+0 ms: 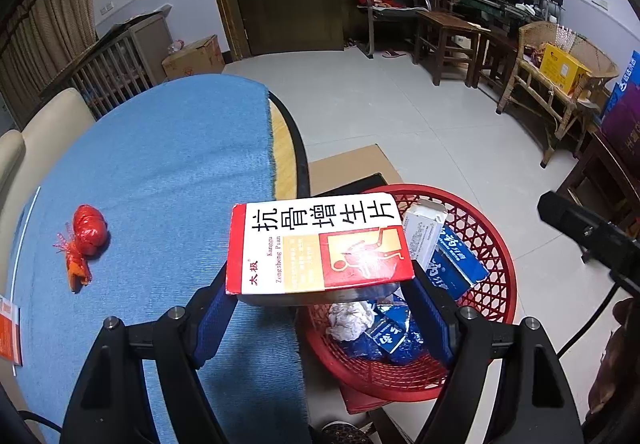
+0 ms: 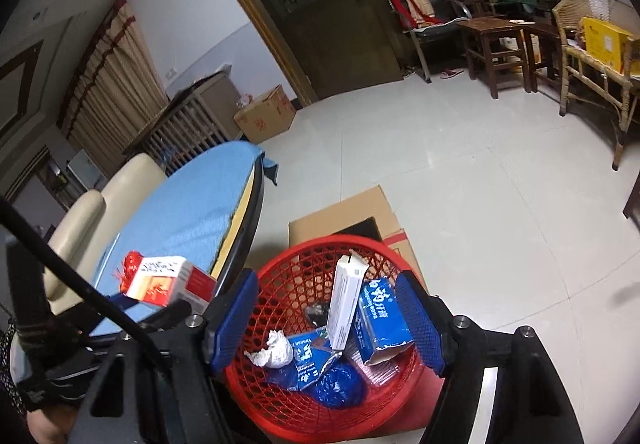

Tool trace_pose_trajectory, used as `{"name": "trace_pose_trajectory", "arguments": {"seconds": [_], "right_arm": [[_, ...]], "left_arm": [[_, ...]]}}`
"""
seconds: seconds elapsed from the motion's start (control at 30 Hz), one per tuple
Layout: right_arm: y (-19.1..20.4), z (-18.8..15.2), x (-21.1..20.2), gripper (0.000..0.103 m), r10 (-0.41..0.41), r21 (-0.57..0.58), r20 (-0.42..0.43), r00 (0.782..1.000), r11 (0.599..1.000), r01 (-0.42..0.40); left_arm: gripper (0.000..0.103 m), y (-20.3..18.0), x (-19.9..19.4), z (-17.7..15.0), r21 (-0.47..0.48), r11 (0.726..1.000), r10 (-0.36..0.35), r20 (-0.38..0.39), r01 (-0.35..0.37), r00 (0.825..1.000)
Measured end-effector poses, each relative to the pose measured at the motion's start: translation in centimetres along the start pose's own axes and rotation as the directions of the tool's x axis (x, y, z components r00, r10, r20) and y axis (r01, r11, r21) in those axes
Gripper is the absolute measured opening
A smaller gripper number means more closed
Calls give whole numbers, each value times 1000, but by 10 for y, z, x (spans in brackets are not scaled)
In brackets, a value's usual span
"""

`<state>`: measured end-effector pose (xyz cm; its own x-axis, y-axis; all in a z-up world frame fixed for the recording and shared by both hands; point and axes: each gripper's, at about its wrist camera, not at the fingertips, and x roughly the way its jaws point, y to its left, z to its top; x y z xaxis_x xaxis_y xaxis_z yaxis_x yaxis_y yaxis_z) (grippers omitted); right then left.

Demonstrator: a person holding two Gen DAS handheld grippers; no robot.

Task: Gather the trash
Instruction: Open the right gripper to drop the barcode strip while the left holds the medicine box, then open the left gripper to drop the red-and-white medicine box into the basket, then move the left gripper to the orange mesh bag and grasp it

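My left gripper (image 1: 320, 284) is shut on a red and white medicine box (image 1: 320, 244), held at the table's right edge, partly over the red mesh basket (image 1: 496, 244). The box also shows in the right wrist view (image 2: 168, 280). A crumpled red wrapper (image 1: 84, 240) lies on the blue cloth (image 1: 160, 164) to the left. My right gripper (image 2: 328, 316) is open and empty above the basket (image 2: 280, 284), which holds blue boxes (image 2: 380, 316), a white box (image 2: 344, 304) and a crumpled tissue (image 2: 276, 350).
The basket sits on a cardboard box (image 2: 352, 212) on the tiled floor beside the round table. An orange packet (image 1: 8, 332) lies at the table's left edge. A cream chair (image 2: 100, 212) stands behind the table. Wooden chairs (image 1: 452, 40) and a wicker seat (image 1: 560, 84) line the far wall.
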<state>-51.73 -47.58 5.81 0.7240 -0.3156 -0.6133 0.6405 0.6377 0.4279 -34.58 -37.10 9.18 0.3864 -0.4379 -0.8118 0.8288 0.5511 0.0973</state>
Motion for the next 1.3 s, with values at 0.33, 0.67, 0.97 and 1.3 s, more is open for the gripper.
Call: {"name": "trace_pose_trajectory", "arguments": {"seconds": [0.33,0.67,0.97,1.3], "right_arm": [[-14,6,-10,75,-15,34,29,999,999,14],[-12,17,-15,75,-27,27,51,998,999,26],[26,14,10,75,8,-40,-3,1000,999,-8],[98,-1,47,75,52,-156,-88,995,986,-65]], "left_arm": [[82,-24,15,4,19,990,-142,-44,143,989],[83,-6,21,3,-17,985,-171,-85,171,981],[85,64,21,-4,-132,989,-73,-76,62,994],[85,129,17,-30,-242,970,-19,-69,2,997]]}}
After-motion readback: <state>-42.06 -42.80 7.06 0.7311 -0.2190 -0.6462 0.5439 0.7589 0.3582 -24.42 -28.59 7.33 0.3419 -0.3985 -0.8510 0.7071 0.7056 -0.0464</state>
